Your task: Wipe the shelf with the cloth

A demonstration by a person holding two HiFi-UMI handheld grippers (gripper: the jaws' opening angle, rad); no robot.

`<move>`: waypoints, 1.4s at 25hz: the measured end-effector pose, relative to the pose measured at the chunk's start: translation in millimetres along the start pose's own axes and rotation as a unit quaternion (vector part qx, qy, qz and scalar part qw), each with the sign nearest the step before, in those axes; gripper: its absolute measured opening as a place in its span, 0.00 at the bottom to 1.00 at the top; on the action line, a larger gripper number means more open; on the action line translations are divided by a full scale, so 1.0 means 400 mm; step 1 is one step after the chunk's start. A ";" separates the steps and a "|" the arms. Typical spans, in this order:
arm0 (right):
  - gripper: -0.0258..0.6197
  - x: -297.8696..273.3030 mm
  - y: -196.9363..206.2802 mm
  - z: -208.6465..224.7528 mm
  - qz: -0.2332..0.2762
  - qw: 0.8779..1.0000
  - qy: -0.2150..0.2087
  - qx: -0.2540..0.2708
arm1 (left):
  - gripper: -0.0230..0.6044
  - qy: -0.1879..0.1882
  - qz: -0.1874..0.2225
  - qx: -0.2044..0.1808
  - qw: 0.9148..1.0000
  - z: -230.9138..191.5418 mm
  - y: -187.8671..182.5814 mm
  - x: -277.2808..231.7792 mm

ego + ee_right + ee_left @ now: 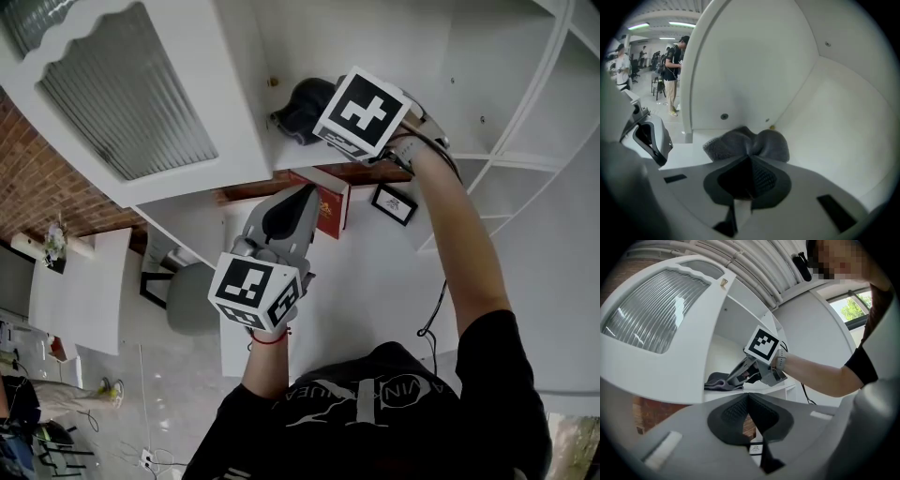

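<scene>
Grey cloth point(750, 140): bunched just ahead of the jaw tips, lying on the white shelf point(689, 154).
Right gripper point(749, 158): jaws clenched on the cloth's near fold.
Left gripper point(749, 397): jaws pressed together on nothing, the shelf edge ahead of them.
Wiping well: we judge we should press the cloth flat, hold firm, and sweep toward the corner beyond the jaws.

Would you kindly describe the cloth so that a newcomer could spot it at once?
Find the white cabinet with the ribbed-glass door swung open. On its shelf lies a crumpled dark grey cloth, pinched in the right gripper; it is the only soft, dark thing there.
</scene>
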State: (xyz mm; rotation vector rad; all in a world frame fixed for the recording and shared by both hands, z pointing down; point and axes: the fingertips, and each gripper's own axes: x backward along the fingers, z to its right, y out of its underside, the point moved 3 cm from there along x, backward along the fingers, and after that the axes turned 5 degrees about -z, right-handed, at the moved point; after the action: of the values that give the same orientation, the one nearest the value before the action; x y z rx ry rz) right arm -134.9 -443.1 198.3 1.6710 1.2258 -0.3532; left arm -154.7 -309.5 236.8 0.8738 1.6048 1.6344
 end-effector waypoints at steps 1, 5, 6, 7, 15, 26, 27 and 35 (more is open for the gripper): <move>0.08 0.000 -0.013 -0.013 0.004 1.000 -0.002 0.008 | 0.05 -0.003 0.001 -0.001 1.000 -0.001 -0.002 0.003; 0.07 0.005 -0.039 -0.053 0.020 0.999 -0.011 0.036 | 0.05 -0.005 0.004 -0.003 1.000 0.003 -0.009 0.000; 0.07 0.008 -0.038 -0.058 0.025 0.999 -0.013 0.037 | 0.05 -0.004 0.003 -0.003 1.000 0.005 -0.008 -0.003; 0.07 0.009 -0.034 -0.060 0.030 0.999 -0.015 0.035 | 0.05 -0.003 0.002 -0.003 1.000 0.008 -0.007 -0.005; 0.07 0.042 0.026 -0.040 0.027 0.999 -0.019 0.005 | 0.05 0.013 -0.003 -0.007 1.000 0.032 -0.003 -0.032; 0.07 0.100 0.175 0.040 -0.015 0.998 0.026 -0.057 | 0.05 0.046 -0.006 -0.004 0.999 0.055 0.007 -0.073; 0.07 0.109 0.196 0.049 -0.020 0.997 0.033 -0.065 | 0.05 0.051 -0.006 -0.004 0.999 0.059 0.009 -0.078; 0.07 0.177 0.342 0.099 -0.051 0.988 0.080 -0.119 | 0.05 0.086 -0.004 -0.002 0.996 0.092 0.018 -0.124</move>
State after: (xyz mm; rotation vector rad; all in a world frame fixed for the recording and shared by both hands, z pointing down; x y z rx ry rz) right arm 24.1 -436.3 203.6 1.4562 1.4181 -0.1288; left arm -96.9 -330.8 244.3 0.7399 1.7185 1.7458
